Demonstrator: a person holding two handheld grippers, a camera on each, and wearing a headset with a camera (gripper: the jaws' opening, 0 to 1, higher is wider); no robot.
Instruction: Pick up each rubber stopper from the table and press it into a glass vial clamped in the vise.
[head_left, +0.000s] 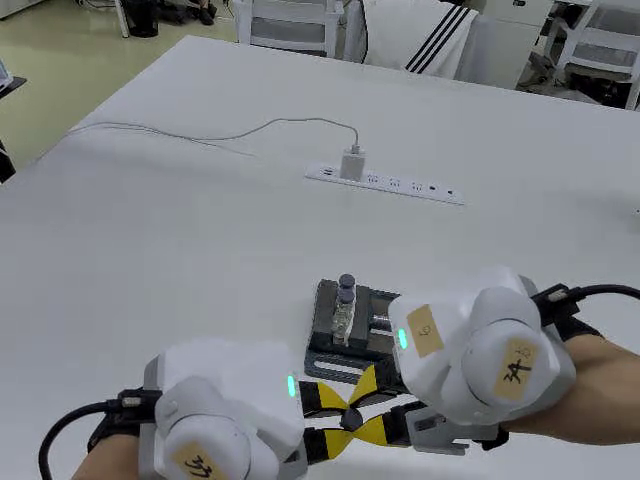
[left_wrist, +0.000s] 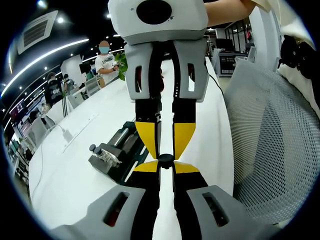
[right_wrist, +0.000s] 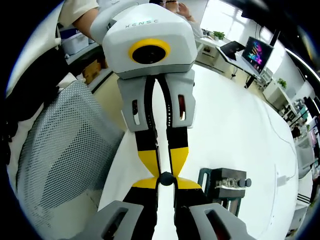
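At the near edge of a white worktop (head_left: 150, 250), a person's two hand-held tools meet tip to tip, the left gripper (head_left: 343, 420) reaching in from the lower left and the right gripper (head_left: 358, 418) from the right, each with yellow-tipped black jaws. A small dark rubber stopper (left_wrist: 166, 160) sits off the worktop, right where the four tips come together. In both gripper views each pair of jaws is drawn nearly together, with only a thin slit between them. Whether the left pair, the right pair or both actually pinch the stopper cannot be told. A grey mesh chair back (left_wrist: 270, 150) stands just beside the worktop edge, behind the tools. Just beyond the meeting tips a black vise (head_left: 322, 330) rests on the worktop, apart from both grippers. It clamps a clear glass vial (head_left: 344, 310) upright, and a dark plug (head_left: 347, 282) is already seated in the vial's mouth. From the left gripper view the vise lies to the left of the jaws, and from the right gripper view to their right. Farther across the worktop lies a white power strip (head_left: 385, 183) with a white charger (head_left: 353, 163) plugged into its left end. The charger's thin cable (head_left: 200, 133) trails away to the left. White chairs (head_left: 290, 25) line the far side of the worktop.
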